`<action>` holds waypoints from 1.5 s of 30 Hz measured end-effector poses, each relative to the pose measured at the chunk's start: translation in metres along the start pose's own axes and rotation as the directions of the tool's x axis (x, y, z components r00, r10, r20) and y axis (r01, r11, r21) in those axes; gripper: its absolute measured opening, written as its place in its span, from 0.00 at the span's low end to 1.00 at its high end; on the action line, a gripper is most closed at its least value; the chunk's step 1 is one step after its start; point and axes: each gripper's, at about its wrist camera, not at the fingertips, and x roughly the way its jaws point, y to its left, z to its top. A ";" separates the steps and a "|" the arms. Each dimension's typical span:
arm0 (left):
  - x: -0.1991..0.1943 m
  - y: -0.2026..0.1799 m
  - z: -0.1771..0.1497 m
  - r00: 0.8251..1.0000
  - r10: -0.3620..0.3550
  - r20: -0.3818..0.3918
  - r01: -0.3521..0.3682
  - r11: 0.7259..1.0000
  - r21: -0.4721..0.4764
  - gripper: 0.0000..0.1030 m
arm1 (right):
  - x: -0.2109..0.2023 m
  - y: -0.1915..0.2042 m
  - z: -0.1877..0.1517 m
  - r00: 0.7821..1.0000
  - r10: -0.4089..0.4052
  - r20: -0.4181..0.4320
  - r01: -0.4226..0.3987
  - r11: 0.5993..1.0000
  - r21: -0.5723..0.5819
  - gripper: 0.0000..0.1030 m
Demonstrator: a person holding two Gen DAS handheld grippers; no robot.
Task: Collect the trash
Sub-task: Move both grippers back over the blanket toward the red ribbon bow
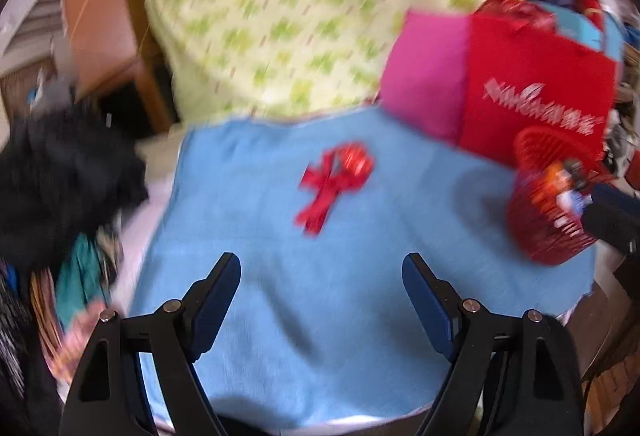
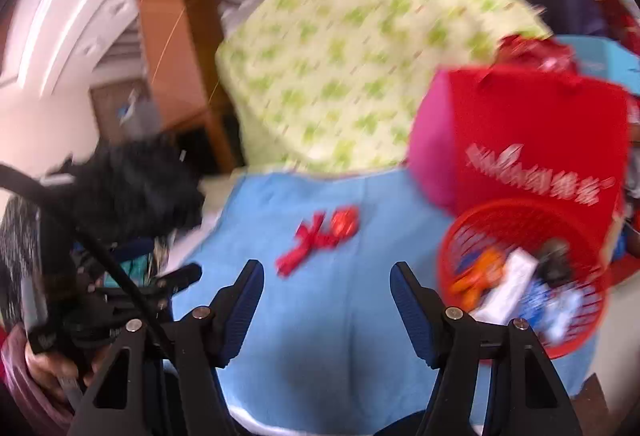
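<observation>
While both cameras are blurring, I am holding my left gripper (image 1: 321, 276) and right gripper (image 2: 327, 282) with fingers spread apart and gripping nothing. Lying at the frame's center on the blue cloth (image 1: 280, 316) is a red ribbon scrap (image 1: 334, 182), while the red basket (image 2: 472, 236) of trash is sitting at right.

Matt blue cloth (image 1: 360, 296), glossy, seemingly foil red wrapper (image 1: 334, 184), plastic basket (image 2: 520, 276)
</observation>
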 end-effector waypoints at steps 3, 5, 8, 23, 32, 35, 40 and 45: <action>0.044 0.023 -0.027 0.997 0.012 -0.081 -0.019 0.996 -0.082 0.81 | 0.050 0.008 -0.031 0.994 0.040 -0.098 -0.043 0.999 -0.027 0.68; 0.070 0.034 -0.046 0.992 0.030 -0.122 -0.044 0.992 -0.117 0.81 | 0.079 0.007 -0.053 0.989 0.035 -0.142 -0.041 0.998 -0.046 0.68; 0.104 0.043 -0.070 0.984 0.047 -0.171 -0.072 0.987 -0.142 0.81 | 0.121 0.002 -0.083 0.977 -0.021 -0.210 0.007 0.998 -0.068 0.68; 0.149 0.044 -0.121 0.990 0.028 -0.139 -0.053 0.982 -0.184 0.98 | 0.189 -0.032 -0.139 0.951 -0.125 -0.283 0.104 0.991 -0.090 0.70; 0.152 0.047 -0.125 0.994 0.038 -0.102 -0.056 0.981 -0.184 1.00 | 0.192 -0.021 -0.140 0.947 -0.156 -0.279 0.123 0.983 -0.135 0.75; 0.153 0.046 -0.124 0.994 0.037 -0.101 -0.056 0.981 -0.184 1.00 | 0.194 -0.018 -0.141 0.946 -0.168 -0.279 0.129 0.980 -0.154 0.77; 0.153 0.046 -0.124 0.994 0.034 -0.103 -0.053 0.981 -0.186 1.00 | 0.195 -0.016 -0.143 0.945 -0.180 -0.275 0.138 0.977 -0.165 0.78; 0.154 0.047 -0.124 0.994 0.032 -0.105 -0.052 0.981 -0.186 1.00 | 0.195 -0.016 -0.143 0.944 -0.179 -0.276 0.137 0.977 -0.165 0.79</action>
